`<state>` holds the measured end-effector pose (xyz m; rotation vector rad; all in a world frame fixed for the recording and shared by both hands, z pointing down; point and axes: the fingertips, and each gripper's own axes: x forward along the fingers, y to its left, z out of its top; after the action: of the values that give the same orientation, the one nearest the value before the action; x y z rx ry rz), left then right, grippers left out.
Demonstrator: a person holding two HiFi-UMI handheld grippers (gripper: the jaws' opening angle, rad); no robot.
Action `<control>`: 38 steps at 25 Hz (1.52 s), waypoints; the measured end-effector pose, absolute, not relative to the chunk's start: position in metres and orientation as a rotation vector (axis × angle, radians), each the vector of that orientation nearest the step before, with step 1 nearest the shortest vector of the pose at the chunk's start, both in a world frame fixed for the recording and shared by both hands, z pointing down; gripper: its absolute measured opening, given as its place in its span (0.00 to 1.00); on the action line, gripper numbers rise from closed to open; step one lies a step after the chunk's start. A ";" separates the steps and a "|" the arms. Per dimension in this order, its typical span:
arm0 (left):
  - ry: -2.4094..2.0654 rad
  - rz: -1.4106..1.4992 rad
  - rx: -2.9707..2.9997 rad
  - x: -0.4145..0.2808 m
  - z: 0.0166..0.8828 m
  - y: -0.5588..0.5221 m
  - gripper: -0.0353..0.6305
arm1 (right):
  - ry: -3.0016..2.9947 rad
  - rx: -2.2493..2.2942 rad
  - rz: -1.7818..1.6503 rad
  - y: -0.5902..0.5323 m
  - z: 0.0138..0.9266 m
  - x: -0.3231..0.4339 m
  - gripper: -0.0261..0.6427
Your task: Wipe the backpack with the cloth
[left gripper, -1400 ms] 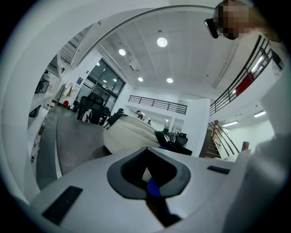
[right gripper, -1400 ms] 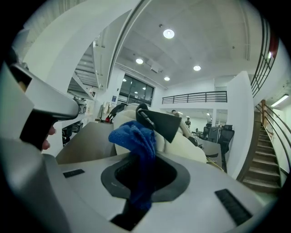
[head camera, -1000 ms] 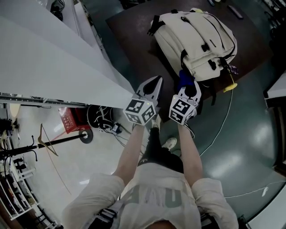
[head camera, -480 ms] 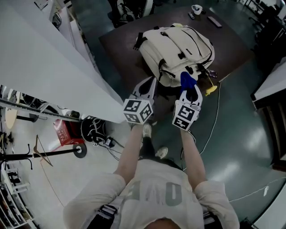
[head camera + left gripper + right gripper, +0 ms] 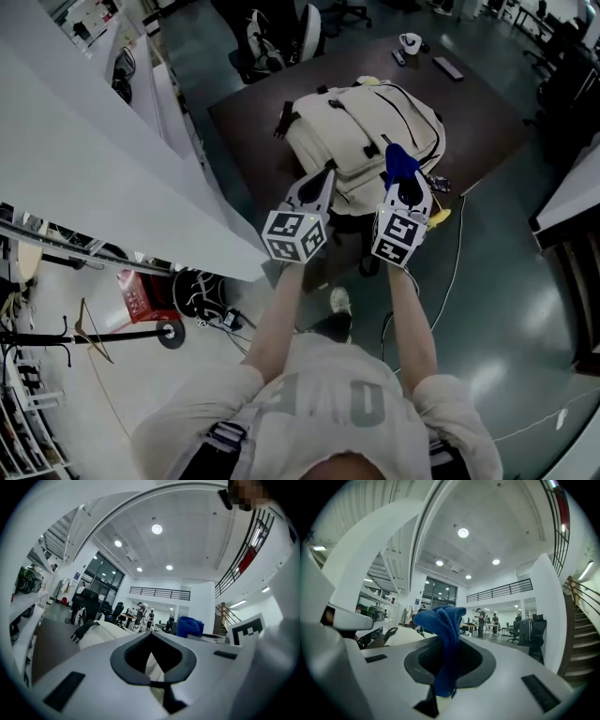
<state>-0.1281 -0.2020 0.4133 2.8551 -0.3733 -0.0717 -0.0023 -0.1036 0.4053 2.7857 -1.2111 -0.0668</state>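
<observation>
Head view puts us at the approach step: the cream fabric backpack (image 5: 361, 141) lies on the dark brown table (image 5: 248, 103) on the far side, seemingly untouched by either gripper. Our right gripper (image 5: 403, 180) is clamped on the blue terry cloth (image 5: 397, 159), whose loose end stands above the bag's near right edge. Our left gripper (image 5: 322, 180) has its jaws together on nothing. Next, we judge, the cloth must press flat onto the backpack before any stroke.

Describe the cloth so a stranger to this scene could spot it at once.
Find the dark table carrying a cream backpack. At the backpack's near edge, the right gripper pinches the cloth. It is the only bright blue thing there.
</observation>
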 end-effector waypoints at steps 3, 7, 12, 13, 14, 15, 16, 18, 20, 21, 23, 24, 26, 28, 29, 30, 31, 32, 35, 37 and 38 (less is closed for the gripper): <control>-0.458 -0.071 2.846 -0.102 0.411 -0.232 0.06 | -1.276 2.747 -0.040 -0.136 0.408 0.027 0.11; -0.568 -0.117 2.828 -0.079 0.395 -0.267 0.06 | -1.376 2.670 -0.077 -0.177 0.391 0.061 0.11; -0.703 -0.126 2.786 -0.089 0.394 -0.294 0.06 | -1.535 2.435 -0.187 -0.242 0.364 0.071 0.11; -0.746 -0.125 2.768 -0.095 0.396 -0.300 0.06 | -1.571 2.344 -0.239 -0.259 0.358 0.067 0.11; -0.795 -0.129 2.748 -0.102 0.398 -0.305 0.06 | -1.605 2.235 -0.297 -0.278 0.353 0.062 0.11; -0.845 -0.132 2.728 -0.109 0.399 -0.311 0.06 | -1.635 2.115 -0.357 -0.298 0.349 0.054 0.11; -0.893 -0.134 2.711 -0.117 0.400 -0.316 0.06 | -1.658 1.992 -0.415 -0.319 0.349 0.046 0.11; -0.983 -0.133 2.682 -0.131 0.398 -0.328 0.06 | -1.681 1.754 -0.524 -0.361 0.355 0.029 0.11; -1.066 -0.130 2.650 -0.142 0.398 -0.333 0.06 | -1.694 1.533 -0.596 -0.398 0.368 0.017 0.11; -1.102 -0.126 2.638 -0.146 0.399 -0.333 0.06 | -1.709 1.432 -0.618 -0.412 0.375 0.011 0.11; -1.164 -0.114 2.622 -0.152 0.402 -0.333 0.06 | -1.750 1.229 -0.648 -0.433 0.390 -0.002 0.11; -1.193 -0.112 2.608 -0.155 0.405 -0.334 0.06 | -1.765 1.124 -0.661 -0.441 0.399 -0.009 0.11; -1.246 -0.118 2.564 -0.161 0.414 -0.337 0.06 | -1.772 0.942 -0.676 -0.454 0.418 -0.019 0.11; -1.287 -0.116 2.527 -0.164 0.422 -0.338 0.06 | -1.773 0.808 -0.652 -0.462 0.435 -0.024 0.11; -1.303 -0.107 2.517 -0.164 0.425 -0.338 0.06 | -1.769 0.750 -0.631 -0.464 0.444 -0.025 0.11; -1.318 -0.097 2.511 -0.164 0.428 -0.338 0.06 | -1.763 0.696 -0.611 -0.465 0.453 -0.026 0.11; -1.332 -0.090 2.504 -0.164 0.431 -0.337 0.06 | -1.758 0.649 -0.593 -0.466 0.462 -0.027 0.11; -1.345 -0.084 2.495 -0.164 0.433 -0.337 0.06 | -1.758 0.615 -0.580 -0.467 0.468 -0.028 0.11; -1.384 -0.062 2.471 -0.166 0.437 -0.339 0.06 | -1.787 0.570 -0.561 -0.468 0.475 -0.032 0.11; -1.402 -0.055 2.459 -0.165 0.438 -0.336 0.06 | -1.789 0.508 -0.553 -0.466 0.480 -0.033 0.11; -1.409 -0.052 2.459 -0.164 0.438 -0.333 0.06 | -1.783 0.465 -0.551 -0.464 0.483 -0.035 0.11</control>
<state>-0.1644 -0.3328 0.4377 2.4585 -1.4088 -0.0520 -0.0347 -0.4637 0.4826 0.4654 -1.7830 -0.5508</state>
